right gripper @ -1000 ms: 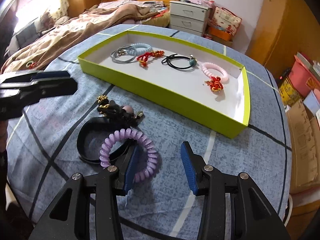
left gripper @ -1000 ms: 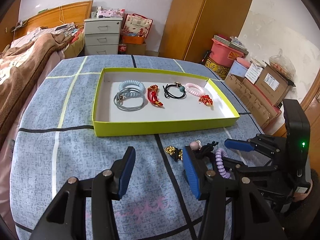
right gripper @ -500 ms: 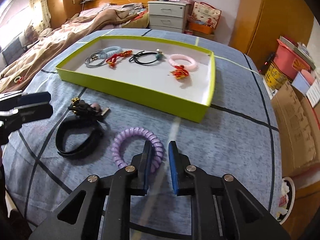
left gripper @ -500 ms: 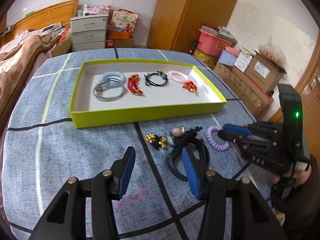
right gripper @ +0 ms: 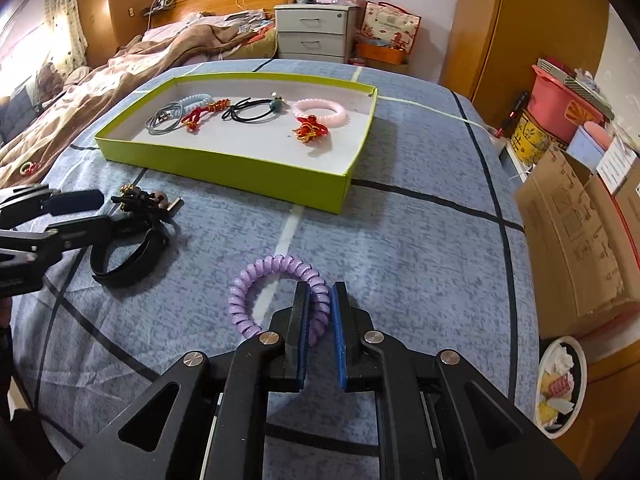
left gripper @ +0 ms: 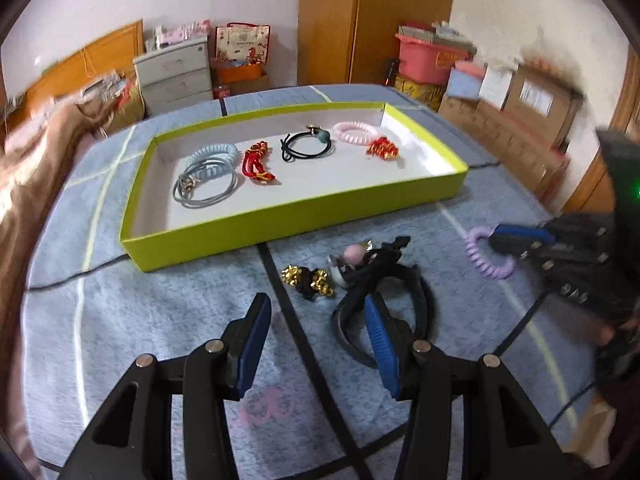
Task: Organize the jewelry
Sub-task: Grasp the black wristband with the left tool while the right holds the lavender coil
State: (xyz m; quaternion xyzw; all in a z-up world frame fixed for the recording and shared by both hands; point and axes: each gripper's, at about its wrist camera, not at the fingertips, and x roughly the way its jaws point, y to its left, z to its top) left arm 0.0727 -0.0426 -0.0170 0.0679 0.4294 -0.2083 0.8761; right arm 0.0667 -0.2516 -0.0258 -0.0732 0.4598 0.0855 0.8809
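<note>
- The right gripper (right gripper: pixel 320 308) sits nearest in its own view, its fingers drawn almost together on one side of the purple spiral band (right gripper: pixel 276 288); the coil is pinched between the blue pads while the rest of the loop lies on the blue cloth (right gripper: pixel 420 248), so I judge the band is gripped at its edge to be carried up to the tray.
- The left gripper (left gripper: pixel 316 344) hovers low over the cloth with its fingers wide apart and nothing between them; its right pad stands in front of the black strap (left gripper: pixel 416 296), and whether it touches is unclear; this looks like a waiting pose or a line-up on the next piece.
- Just beyond the strap lies a small loose cluster: a gold-beaded tie (left gripper: pixel 308 278) and a pink-bead clip (left gripper: pixel 354 256), touching or nearly so, not yet sorted.
- Farther on is the green tray (left gripper: pixel 288 228), where sorted pieces lie in a spaced row: the blue coil with grey rings (left gripper: pixel 208 172), a red knot (left gripper: pixel 258 164), a black tie (left gripper: pixel 306 146), a pink coil (left gripper: pixel 356 132) with a red-gold charm (left gripper: pixel 382 148) beside it; the near half of the tray floor is free, likely room for the purple band.
</note>
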